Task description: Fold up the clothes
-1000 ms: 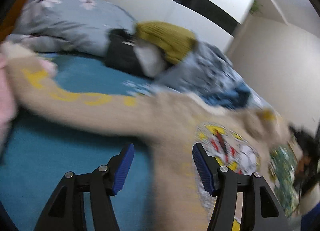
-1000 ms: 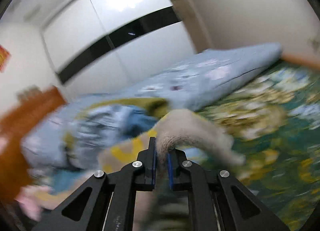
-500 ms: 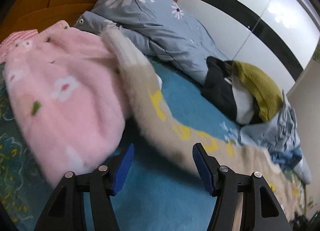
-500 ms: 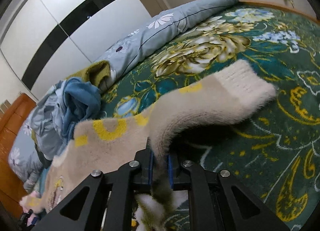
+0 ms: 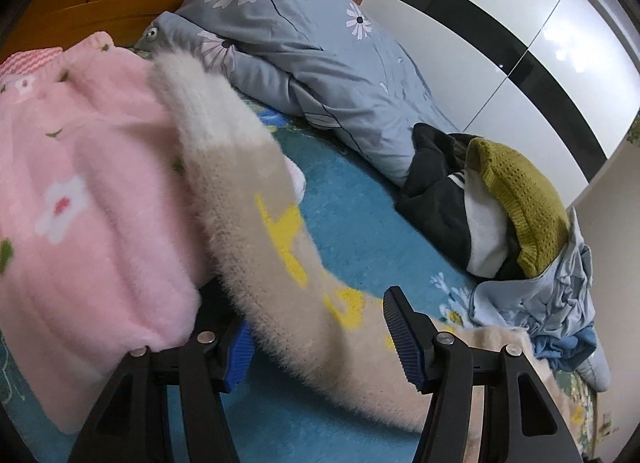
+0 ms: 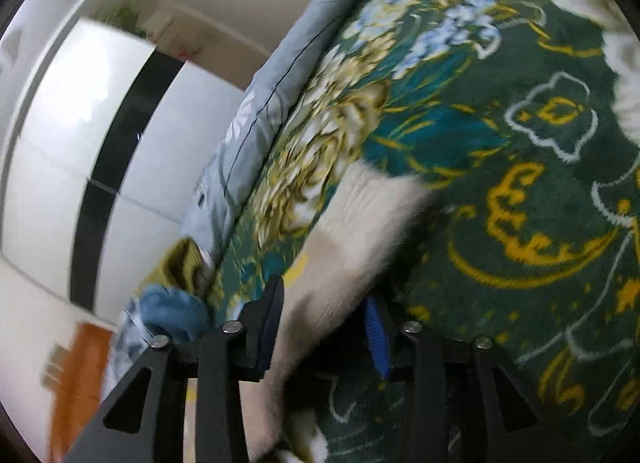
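Beige sweater sleeve [image 5: 256, 223] between parted left fingers [image 5: 394, 319], pink sweater [image 5: 80, 199] crowding (right fingers [image 6: 376, 331] opening, sleeve between).

The beige sweater [image 6: 352, 231] is blurred, its body cut off below

A: How many fuzzy knit sweaters?
B: Two: one beige sweater with yellow letters [image 5: 288, 263], one pink sweater with white flowers [image 5: 80, 199], left of frame.
A: Pillows?
B: One grey-blue daisy-print pillow [image 5: 304, 51], upper centre.

bed blanket [image 5: 352, 215] | on it: beige sweater [image 5: 280, 247], pink sweater [image 5: 80, 199], duvet [image 5: 320, 63], clothes heap [image 5: 500, 215]
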The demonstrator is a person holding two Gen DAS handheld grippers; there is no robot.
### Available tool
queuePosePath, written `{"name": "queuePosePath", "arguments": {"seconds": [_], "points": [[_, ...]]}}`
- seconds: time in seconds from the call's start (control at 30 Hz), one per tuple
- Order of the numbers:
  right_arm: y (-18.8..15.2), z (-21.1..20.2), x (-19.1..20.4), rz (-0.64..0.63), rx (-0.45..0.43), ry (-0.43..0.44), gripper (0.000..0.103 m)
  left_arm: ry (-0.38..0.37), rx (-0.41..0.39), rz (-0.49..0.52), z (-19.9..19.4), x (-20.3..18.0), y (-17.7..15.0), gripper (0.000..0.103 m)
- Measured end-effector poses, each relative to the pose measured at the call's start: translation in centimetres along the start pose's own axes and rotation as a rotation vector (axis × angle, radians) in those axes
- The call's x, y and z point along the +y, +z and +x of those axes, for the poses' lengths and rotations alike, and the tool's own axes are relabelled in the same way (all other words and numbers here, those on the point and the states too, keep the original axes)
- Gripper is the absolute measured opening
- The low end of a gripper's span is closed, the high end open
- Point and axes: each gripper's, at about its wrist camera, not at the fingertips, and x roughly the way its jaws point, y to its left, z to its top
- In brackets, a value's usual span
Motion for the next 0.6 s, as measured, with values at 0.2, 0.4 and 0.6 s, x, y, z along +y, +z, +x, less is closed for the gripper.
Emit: {"name": "queuePosePath", "arguments": {"seconds": [0.2, 0.4, 0.6], "points": [[1.4, -1.8, 1.0, -0.136, -0.048, -0.027, 0.01, 0.002, -0.024, 0.028, -0.1, -0.3, 0.7, 0.04], [0.5, -0.9, -0.6, -0.204, -0.018, -0.122, 0.01, 0.029, -0.046, 0.04, -0.5, 0.3, 1.4, 0.028], [0.0, -1.4, -1.3, -0.204, -0.037, -0.092, 0.01, -0.016, -0.101, 0.11, -2.1, -1.1, 1.4, 0.014]]}}
